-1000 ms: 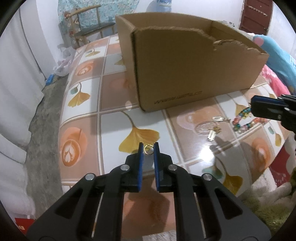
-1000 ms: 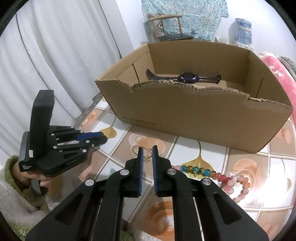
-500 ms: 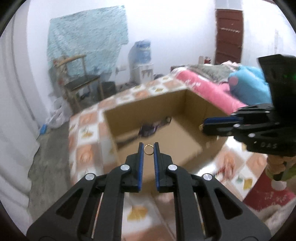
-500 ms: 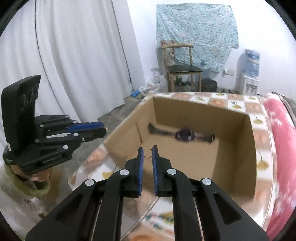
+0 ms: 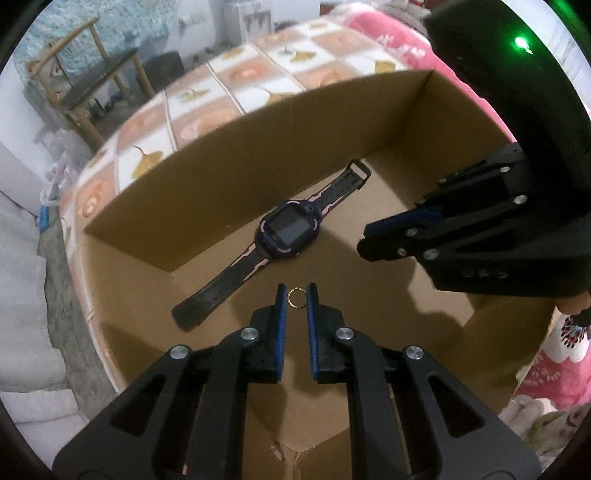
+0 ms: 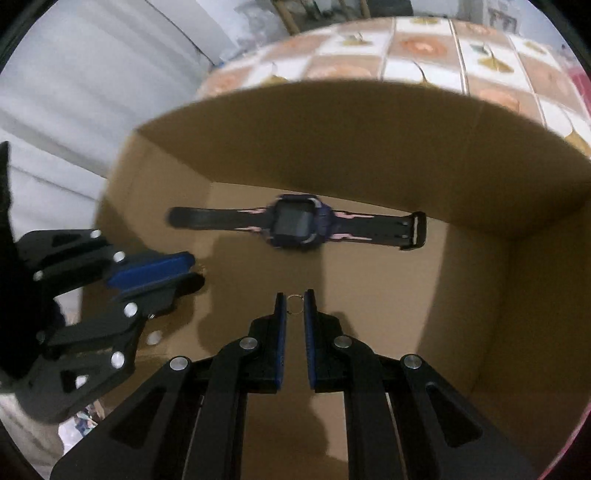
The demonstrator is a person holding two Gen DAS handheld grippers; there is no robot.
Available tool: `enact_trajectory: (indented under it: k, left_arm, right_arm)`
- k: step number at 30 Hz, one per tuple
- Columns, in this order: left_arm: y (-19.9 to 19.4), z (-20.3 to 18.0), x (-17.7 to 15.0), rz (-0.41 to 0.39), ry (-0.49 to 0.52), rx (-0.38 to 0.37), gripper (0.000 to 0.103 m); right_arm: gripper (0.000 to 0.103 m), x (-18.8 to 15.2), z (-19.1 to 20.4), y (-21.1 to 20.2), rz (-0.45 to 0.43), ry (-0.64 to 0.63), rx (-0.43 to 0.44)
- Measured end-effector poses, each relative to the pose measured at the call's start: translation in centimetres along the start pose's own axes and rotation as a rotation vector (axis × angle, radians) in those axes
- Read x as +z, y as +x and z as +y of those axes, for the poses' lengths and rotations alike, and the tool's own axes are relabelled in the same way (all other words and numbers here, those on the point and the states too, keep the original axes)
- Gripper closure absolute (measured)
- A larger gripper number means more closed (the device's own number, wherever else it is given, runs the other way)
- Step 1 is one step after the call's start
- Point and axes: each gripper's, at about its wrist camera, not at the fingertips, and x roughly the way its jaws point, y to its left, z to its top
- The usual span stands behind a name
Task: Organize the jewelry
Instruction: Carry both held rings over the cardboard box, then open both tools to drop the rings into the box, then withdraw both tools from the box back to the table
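Note:
Both grippers hang over the open cardboard box, pointing down into it. My left gripper is shut on a small gold ring pinched between its blue pads. My right gripper is shut on a thin silver ring. On the box floor lies a dark purple smartwatch with a black and pink strap. The right gripper also shows at the right of the left wrist view. In the right wrist view the left gripper shows at the left.
The box stands on a table with a tiled ginkgo-leaf cloth. A wooden chair stands beyond the table. White curtains hang at the left and a pink blanket lies at the right.
Both grippers rose from the tabletop, each with its ring, and moved over the box. They now tilt steeply down into it, so the watch on the floor fills the view.

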Motion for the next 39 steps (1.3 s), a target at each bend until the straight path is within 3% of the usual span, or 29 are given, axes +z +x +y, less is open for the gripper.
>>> enact_trajectory:
  k: [5, 8, 12, 14, 17, 23, 29, 34, 39]
  left_arm:
    - [0.8, -1.0, 0.2, 0.027, 0.007, 0.008, 0.093]
    - [0.7, -0.6, 0.3, 0.021, -0.022, 0.001, 0.08]
    - [-0.8, 0.1, 0.4, -0.035, -0.045, -0.002, 0.076]
    - [-2.4, 0.2, 0.1, -0.083, -0.05, -0.001, 0.067]
    - [-5.0, 0.4, -0.5, -0.156, -0.058, 0.01, 0.063]
    - [-11.3, 0.7, -5.1, -0.322, -0.128, -0.031, 0.046]
    - [-13.8, 0.4, -12.0, -0.435, -0.203, -0.061, 0.036]
    - [-13.6, -0.6, -16.2, -0.459, -0.269, -0.06, 0.03]
    - [-12.0, -2.3, -18.9, -0.454, -0.316, -0.059, 0.025]
  right_arm:
    - [0.092, 0.5, -0.2, 0.1, -0.008, 0.017, -0.018]
    - [0.077, 0.3, -0.4, -0.5, -0.032, 0.026, -0.02]
    - [0.072, -0.2, -0.5, -2.3, -0.087, 0.029, -0.013]
    - [0.07, -0.8, -0.4, -4.1, -0.137, 0.031, -0.006]
    - [0.068, -1.9, -0.4, -7.0, -0.217, 0.026, -0.009]
    - [0.056, -7.7, 0.3, -13.4, -0.436, 0.035, 0.005]
    - [0.047, -14.9, 3.2, -14.9, -0.586, 0.026, 0.031]
    - [0.037, -19.0, 5.1, -14.1, -0.641, 0.003, 0.009]
    - [0.019, -21.4, 5.8, -13.2, -0.639, -0.015, -0.073]
